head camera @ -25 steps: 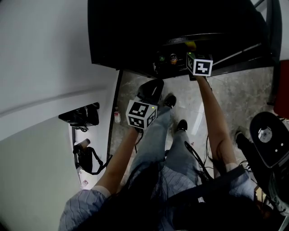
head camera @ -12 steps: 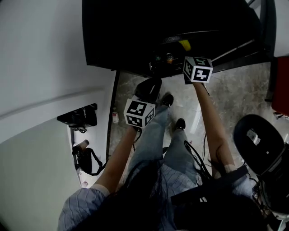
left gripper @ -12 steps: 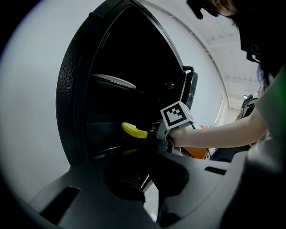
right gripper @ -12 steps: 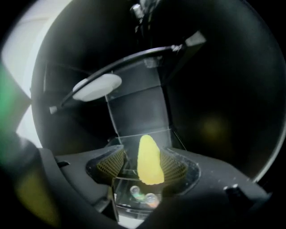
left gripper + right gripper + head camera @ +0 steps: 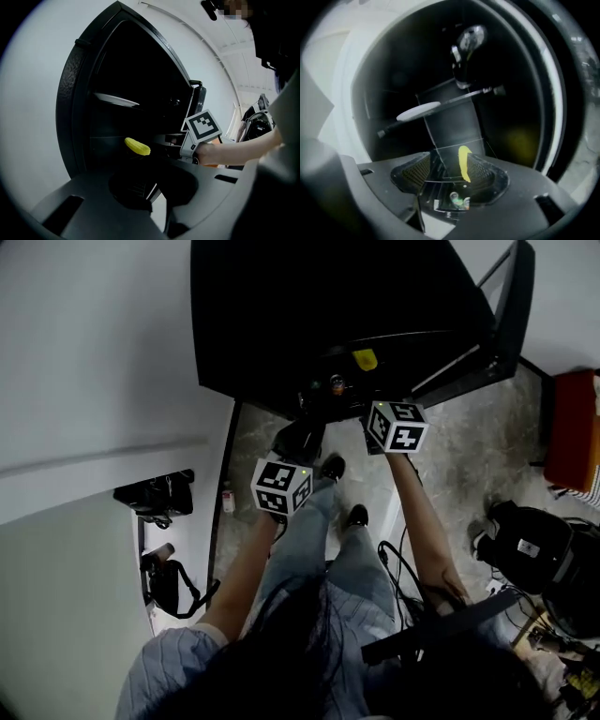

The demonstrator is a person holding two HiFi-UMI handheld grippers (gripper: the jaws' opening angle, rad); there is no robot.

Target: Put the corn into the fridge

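Tongs on the right gripper [image 5: 450, 176] are standing wide apart, clamping nothing, and the left gripper [image 5: 157, 190] is gaping empty too. Just ahead, the corn [image 5: 464, 163] is lying inside the fridge [image 5: 281, 315], below a white plate [image 5: 418, 111]. It's looking like a small, yellow, bumpy cob. I'm guessing it's light and stiff, so I'd be gripping it mid-length.

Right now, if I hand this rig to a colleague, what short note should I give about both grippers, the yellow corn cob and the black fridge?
Left gripper: jaws slightly apart, empty, held low in front of the open black fridge.
Right gripper: jaws apart, holding nothing, at the fridge opening.
Yellow corn cob: lies inside the fridge, free of both grippers.
Done: corn placed.
Left: probably draw the right gripper clear and shut the fridge door.
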